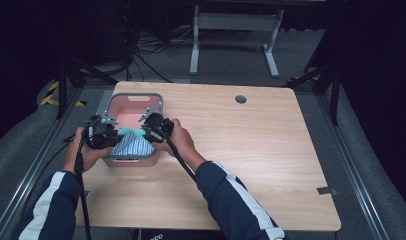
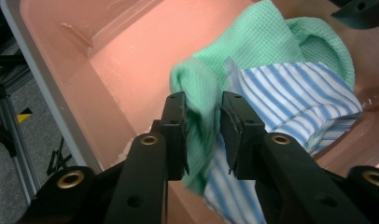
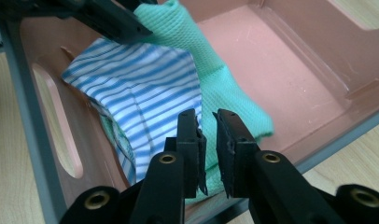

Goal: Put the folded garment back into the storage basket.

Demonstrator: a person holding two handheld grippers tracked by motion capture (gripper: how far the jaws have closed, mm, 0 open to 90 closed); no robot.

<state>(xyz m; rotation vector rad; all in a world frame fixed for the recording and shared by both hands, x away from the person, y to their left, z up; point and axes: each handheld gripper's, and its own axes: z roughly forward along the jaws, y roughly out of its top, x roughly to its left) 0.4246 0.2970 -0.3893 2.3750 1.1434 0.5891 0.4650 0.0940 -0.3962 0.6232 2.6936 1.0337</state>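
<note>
Cloths are sitting inside the pink bin (image 1: 156, 100): left gripper (image 2: 204, 121) is pinching the green cloth (image 2: 267, 42); right gripper (image 3: 206, 140), jaws narrowly parted, seems to be gripping the striped cloth (image 3: 141, 88) edge. Judging: either loading or removal is midway.

No legible text, label, brand, number or sign in any of the three views.

High view: at the bottom edge, just below the near rim of the counter (image 1: 271, 210), a dark object (image 1: 153, 235) carries small pale marks that could be lettering; too small and blurred to read.

Yellow-and-black hazard striping (image 1: 52, 95) lies on the floor left of the counter; it is a pattern, with no characters.

Left gripper view and right gripper view: no markings found on the surfaces seen there.
</note>
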